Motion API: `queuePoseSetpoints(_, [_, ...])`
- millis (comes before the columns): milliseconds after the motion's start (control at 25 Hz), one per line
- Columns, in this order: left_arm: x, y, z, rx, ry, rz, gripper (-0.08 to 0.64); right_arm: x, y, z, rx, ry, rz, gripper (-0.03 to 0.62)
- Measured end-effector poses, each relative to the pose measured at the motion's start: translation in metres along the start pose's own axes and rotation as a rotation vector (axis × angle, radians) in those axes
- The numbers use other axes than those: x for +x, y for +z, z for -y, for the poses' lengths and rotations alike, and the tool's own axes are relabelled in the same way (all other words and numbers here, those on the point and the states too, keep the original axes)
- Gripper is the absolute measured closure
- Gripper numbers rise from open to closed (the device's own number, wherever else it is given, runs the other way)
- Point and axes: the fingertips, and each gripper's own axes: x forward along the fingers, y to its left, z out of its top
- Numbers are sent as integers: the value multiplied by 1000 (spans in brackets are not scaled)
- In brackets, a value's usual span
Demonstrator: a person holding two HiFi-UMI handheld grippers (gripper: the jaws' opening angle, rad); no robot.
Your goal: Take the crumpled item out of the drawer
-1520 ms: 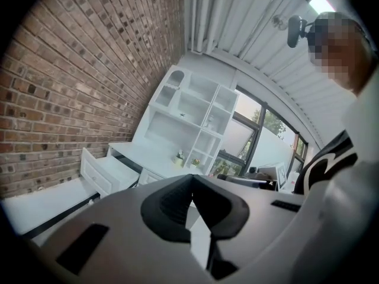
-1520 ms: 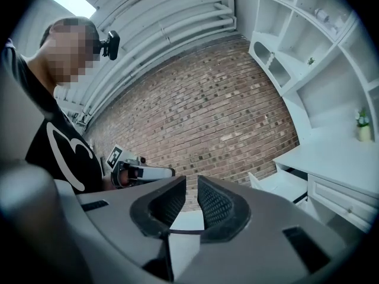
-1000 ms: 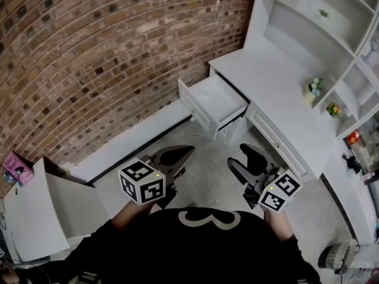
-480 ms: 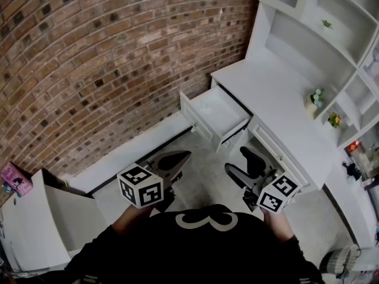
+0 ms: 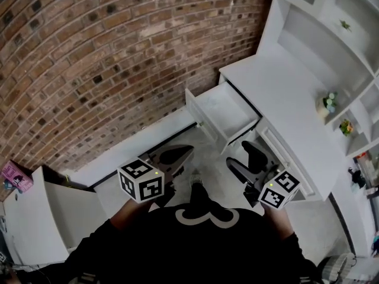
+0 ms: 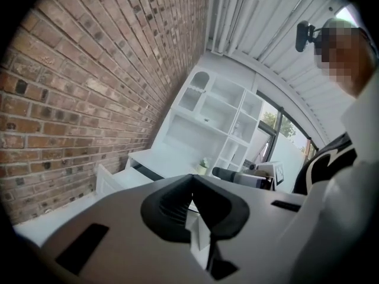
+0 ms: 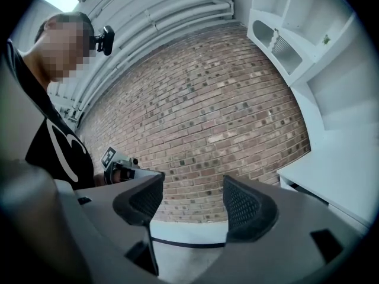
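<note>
My left tool (image 5: 180,154) has its jaws together and holds nothing. My right tool (image 5: 239,157) has just been opening: its jaws stand apart, nothing between them. Both tools are well short of the open drawer (image 5: 228,108) under the tabletop (image 5: 278,87). I cannot see the crumpled item from here. Approach, check the drawer interior, then lead with the right tool.

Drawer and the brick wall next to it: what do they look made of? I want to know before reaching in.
Drawer: probably white-painted wood or board. It has flat, even panels and a smooth matte finish, but the paint hides what is underneath.
Wall: exposed reddish-brown brick with paler mortar joints, rough and unpainted. It could be brick facing rather than solid brick; the pictures do not show which.
</note>
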Motion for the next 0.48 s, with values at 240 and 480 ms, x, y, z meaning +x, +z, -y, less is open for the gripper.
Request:
queuePoseSetpoints(240, [42, 16, -59, -19, 42, -32, 558, 40, 3, 68, 43, -5, -5, 288])
queuePoseSetpoints(480, [93, 31, -117, -49, 61, -88, 558, 82, 5, 131, 95, -10, -36, 288])
